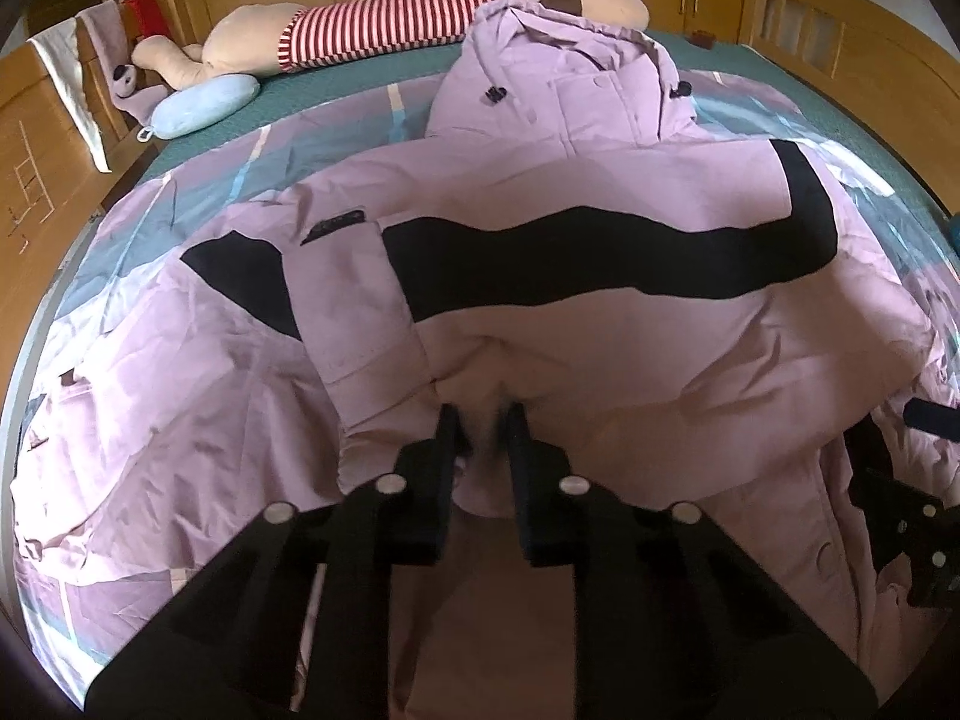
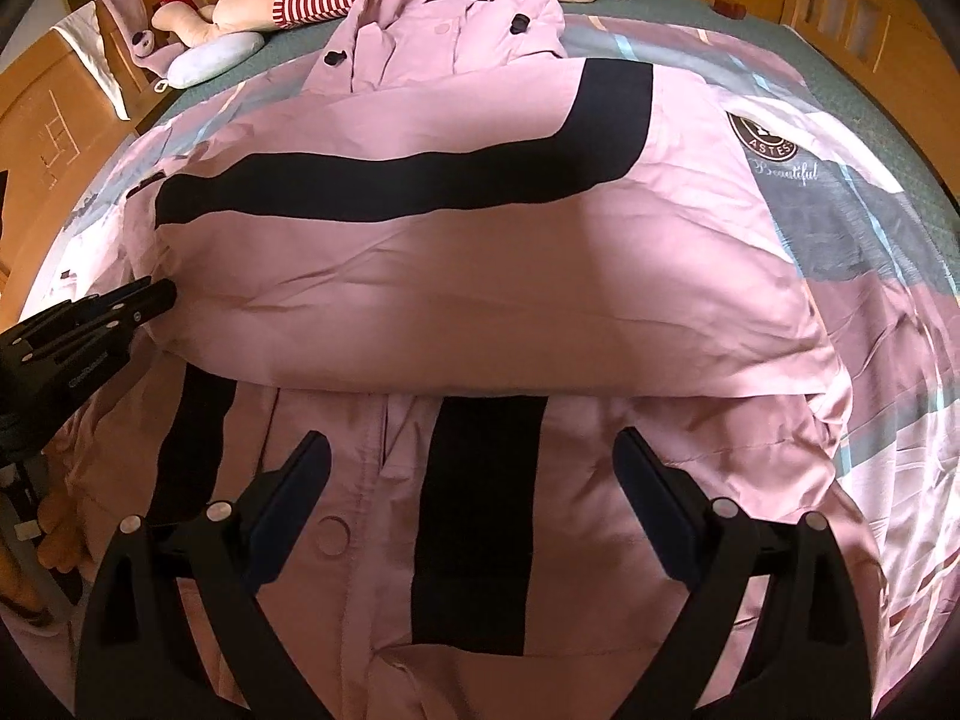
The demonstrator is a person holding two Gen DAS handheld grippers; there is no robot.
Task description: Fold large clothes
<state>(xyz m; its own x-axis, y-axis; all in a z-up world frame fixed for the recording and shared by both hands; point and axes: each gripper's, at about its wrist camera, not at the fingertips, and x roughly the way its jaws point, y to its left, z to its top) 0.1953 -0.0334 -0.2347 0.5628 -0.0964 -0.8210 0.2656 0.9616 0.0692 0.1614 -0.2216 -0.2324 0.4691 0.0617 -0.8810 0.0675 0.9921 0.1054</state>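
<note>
Left gripper (image 1: 480, 414): jaws pinched shut on a puckered fold of the pink jacket (image 1: 600, 324), dead ahead at the tips. Right gripper (image 2: 471, 450): jaws wide open, empty, hovering over the jacket's near hem, black stripe (image 2: 474, 522) running straight between them. Jacket lies on the bed (image 2: 870, 228), long axis away from both jaws, hood (image 2: 456, 24) at the far end, one sleeve folded across the body. Left has the cloth; right needs to close on the hem below it before any lift toward the hood.
</note>
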